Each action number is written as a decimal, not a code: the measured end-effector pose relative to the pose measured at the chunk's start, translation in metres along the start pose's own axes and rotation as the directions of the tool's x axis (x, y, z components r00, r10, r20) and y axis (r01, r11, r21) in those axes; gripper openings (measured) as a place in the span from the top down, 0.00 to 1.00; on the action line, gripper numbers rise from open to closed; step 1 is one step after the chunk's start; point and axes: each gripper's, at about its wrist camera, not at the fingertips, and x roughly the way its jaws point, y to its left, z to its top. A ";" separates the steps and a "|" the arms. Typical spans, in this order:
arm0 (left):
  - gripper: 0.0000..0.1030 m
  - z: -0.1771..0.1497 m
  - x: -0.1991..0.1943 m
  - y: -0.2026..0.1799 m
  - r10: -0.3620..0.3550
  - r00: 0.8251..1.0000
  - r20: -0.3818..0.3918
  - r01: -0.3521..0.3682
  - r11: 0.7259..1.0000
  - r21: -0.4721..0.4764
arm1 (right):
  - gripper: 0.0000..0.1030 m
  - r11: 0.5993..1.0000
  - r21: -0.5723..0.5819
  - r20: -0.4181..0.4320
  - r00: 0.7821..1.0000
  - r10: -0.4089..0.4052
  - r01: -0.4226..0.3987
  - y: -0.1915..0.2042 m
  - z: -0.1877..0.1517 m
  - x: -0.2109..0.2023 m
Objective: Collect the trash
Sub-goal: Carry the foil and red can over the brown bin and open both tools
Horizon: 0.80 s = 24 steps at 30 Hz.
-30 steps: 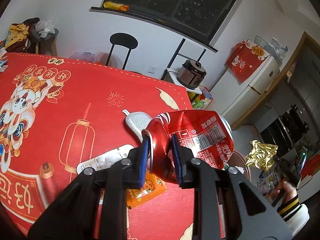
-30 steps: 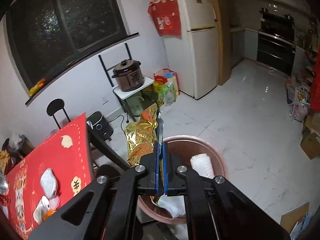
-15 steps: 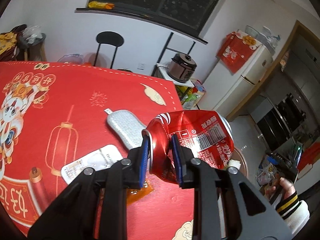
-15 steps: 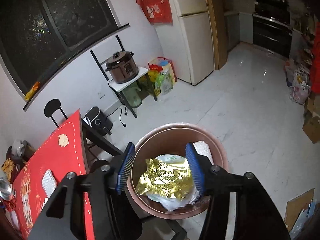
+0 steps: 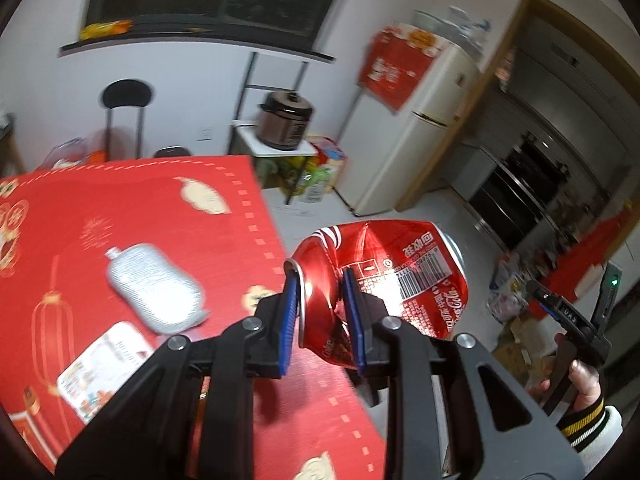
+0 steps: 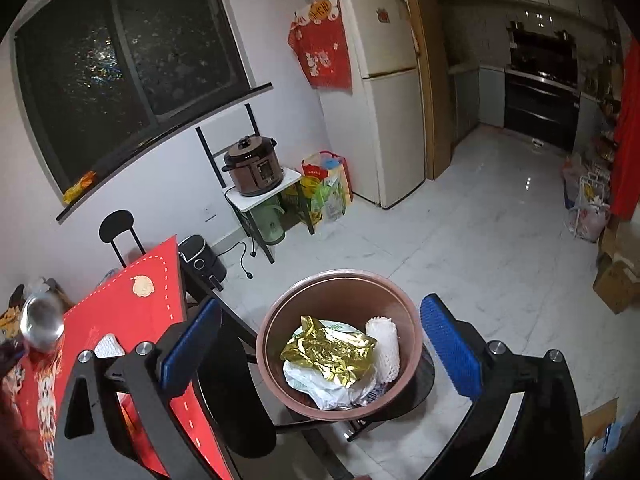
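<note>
My left gripper is shut on a crushed red cola can, held above the right edge of the red-clothed table. A silver pouch and a white packet lie on the cloth to the left of it. Over the brown bin my right gripper hangs with its jaws opening and nothing between them. In the bin a crumpled gold foil wrapper rests on a white plastic bag, beside a white foam net.
The bin stands on a dark stool just off the table's corner. A rice cooker on a small stand, a fridge, a black chair, floor bags and cardboard boxes ring the tiled floor.
The right jaws went from shut on the gold wrapper to wide apart, and the wrapper dropped into the bin. My left gripper carried the can to the right, toward the table's edge.
</note>
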 end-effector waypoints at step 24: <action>0.27 0.017 0.185 -0.191 -0.266 0.954 -0.141 0.286 0.946 0.152 | 0.05 0.997 0.062 -0.021 0.999 -0.038 0.039 -0.091 -0.022 -0.051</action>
